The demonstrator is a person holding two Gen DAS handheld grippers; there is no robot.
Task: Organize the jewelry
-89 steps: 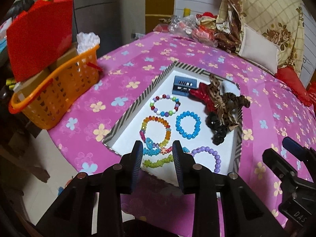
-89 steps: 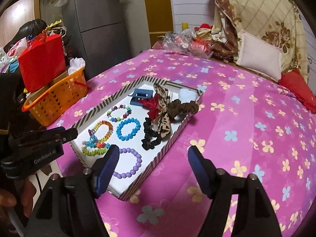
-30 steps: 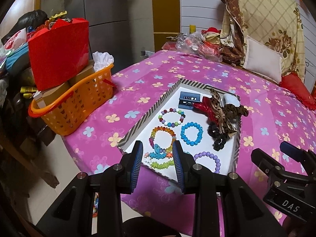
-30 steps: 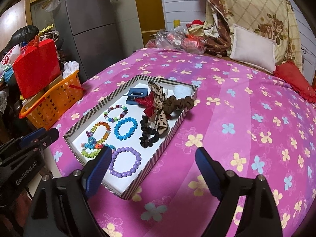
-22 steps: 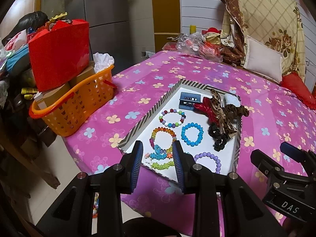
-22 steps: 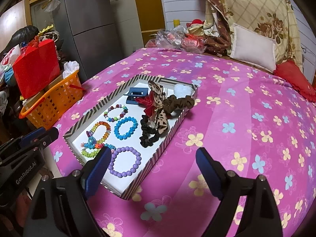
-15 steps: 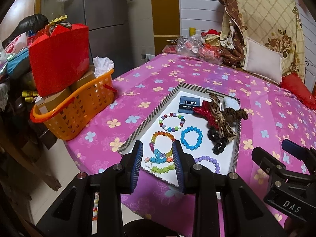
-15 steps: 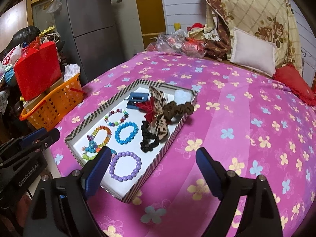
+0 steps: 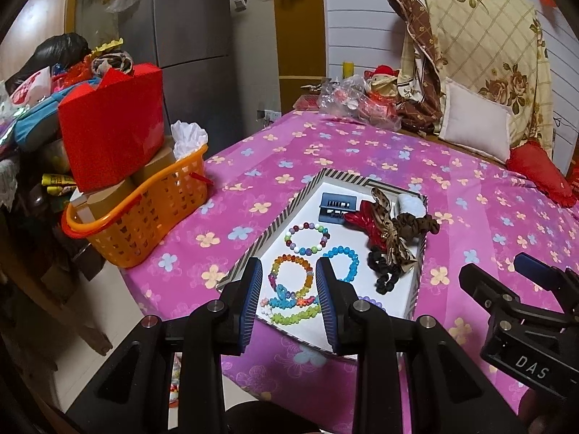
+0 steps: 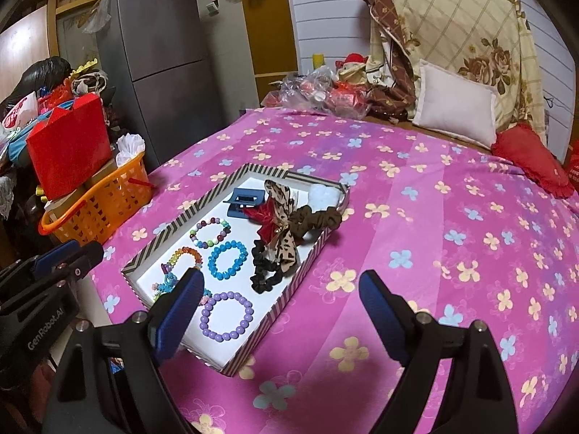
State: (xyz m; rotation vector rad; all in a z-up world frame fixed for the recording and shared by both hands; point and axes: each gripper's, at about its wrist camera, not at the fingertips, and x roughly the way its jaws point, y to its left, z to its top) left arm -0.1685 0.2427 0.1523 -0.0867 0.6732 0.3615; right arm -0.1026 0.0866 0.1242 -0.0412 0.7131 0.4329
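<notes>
A striped-rim tray point(image 9: 253, 249) with a white floor lies on the pink flowered bedspread point(image 10: 434, 253). In it lie a multicoloured bead bracelet point(image 9: 307, 237), a rainbow bracelet point(image 9: 291, 276), a blue bracelet point(image 10: 228, 260) and a purple bracelet point(image 10: 227, 311). Beside them are a blue hair claw point(image 10: 244, 200), a leopard bow point(image 10: 282, 217), a brown scrunchie point(image 10: 318, 218) and a black scrunchie point(image 10: 264, 267). My left gripper point(image 9: 288, 266) hovers above the tray's near end, jaws partly apart, nothing between them. My right gripper point(image 10: 280, 276) hangs wide open and empty over the tray's near right corner.
An orange basket point(image 9: 144, 209) with boxes and a red bag point(image 9: 112, 123) stands left of the bed's edge. A white pillow point(image 10: 456, 105), a red cushion point(image 10: 532, 159) and plastic bags point(image 10: 318, 90) lie at the far side. Bare bedspread stretches right of the tray.
Both grippers have lifted and drawn back a little, so the tray looks smaller and farther away. Jaw openings are the same and nothing in the tray has moved.
</notes>
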